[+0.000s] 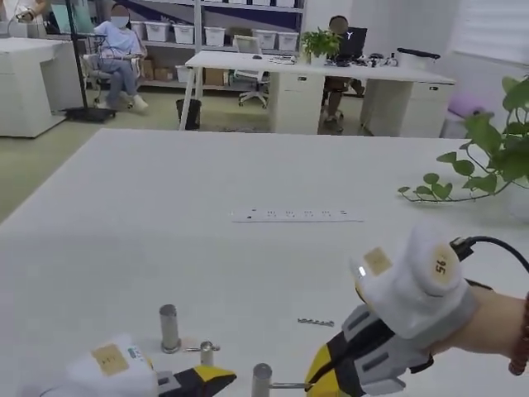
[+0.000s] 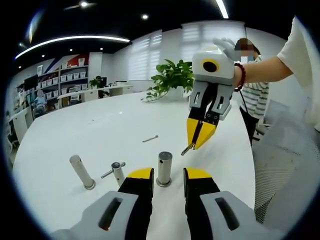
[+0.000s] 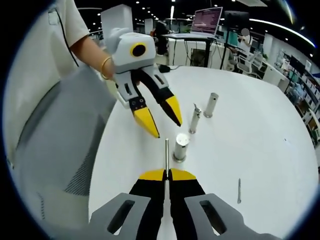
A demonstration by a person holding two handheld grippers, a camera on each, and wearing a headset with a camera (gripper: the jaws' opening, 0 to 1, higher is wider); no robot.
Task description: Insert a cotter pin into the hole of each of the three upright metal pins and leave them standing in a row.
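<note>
Your right gripper: jaws clamped tight on a cotter pin that sticks straight out past the tips. Its free end is just beside the top of the near metal pin. Can't tell if it touches or has entered the hole.

Your left gripper: jaws spread, holding nothing. The tips are on the opposite side of the near metal pin, close to it but apart.

- Next in the row from the near metal pin is the middle metal pin, upright, with an inserted cotter pin through its head.
- Past that is the far metal pin, upright and bare.
- A loose cotter pin lies flat on the white table, behind and right of the near metal pin in the head view.
- A power strip is well behind the near metal pin.
- A plant is far back-right of it.
</note>
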